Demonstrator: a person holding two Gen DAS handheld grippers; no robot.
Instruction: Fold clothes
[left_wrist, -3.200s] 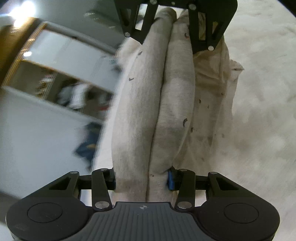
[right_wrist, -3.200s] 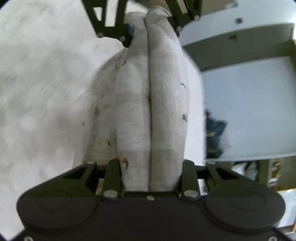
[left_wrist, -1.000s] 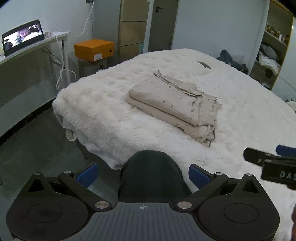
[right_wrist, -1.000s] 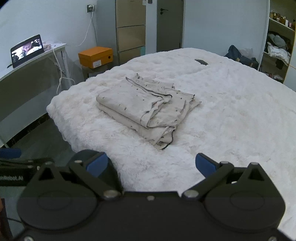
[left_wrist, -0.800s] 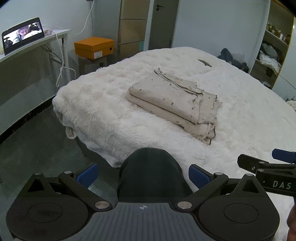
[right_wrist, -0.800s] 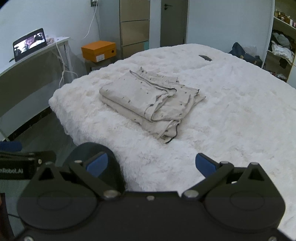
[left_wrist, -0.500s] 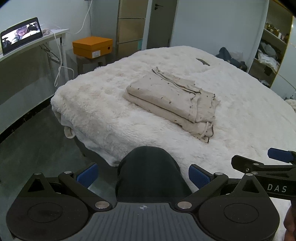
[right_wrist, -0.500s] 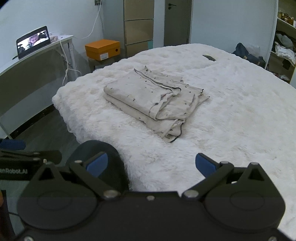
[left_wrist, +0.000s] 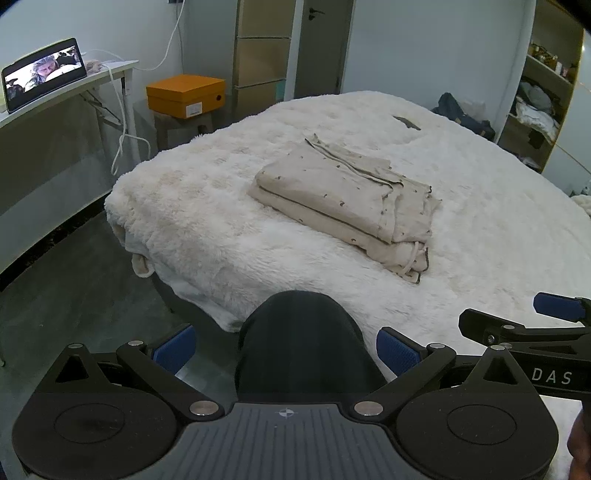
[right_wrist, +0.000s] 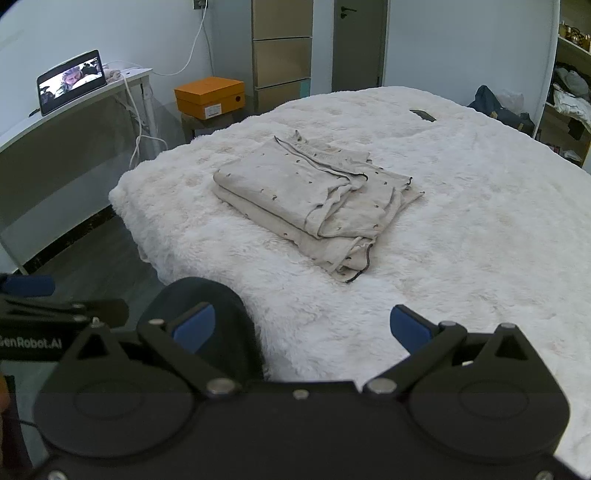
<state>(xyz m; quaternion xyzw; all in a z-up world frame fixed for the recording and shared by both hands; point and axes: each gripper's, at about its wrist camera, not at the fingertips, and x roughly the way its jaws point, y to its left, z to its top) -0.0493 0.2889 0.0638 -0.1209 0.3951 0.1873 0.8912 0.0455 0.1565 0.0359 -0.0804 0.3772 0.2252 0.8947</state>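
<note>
A beige garment with small dark marks (left_wrist: 343, 199) (right_wrist: 314, 199) lies folded in a flat stack on the white fluffy bed (left_wrist: 184, 206) (right_wrist: 480, 229). Nothing touches it. My left gripper (left_wrist: 284, 349) is open and holds nothing; it hangs off the bed's near edge, well short of the garment. My right gripper (right_wrist: 301, 328) is open too, above the bed's near edge, with nothing between its blue pads (right_wrist: 410, 328). Each gripper shows at the edge of the other's view. A dark knee (left_wrist: 299, 339) (right_wrist: 207, 317) sits just beyond the fingers.
An orange box (left_wrist: 184, 94) (right_wrist: 208, 96) rests on a stool left of the bed. A lit tablet (left_wrist: 44, 74) stands on a white desk with hanging cables. Open shelves (left_wrist: 535, 92) are at the right. A small dark object (left_wrist: 406, 122) lies far back on the bed.
About three seconds ago both grippers were shut on the garment, held between them. It now lies folded on the bed; both grippers are open and drawn back. Little has moved over the last second.
</note>
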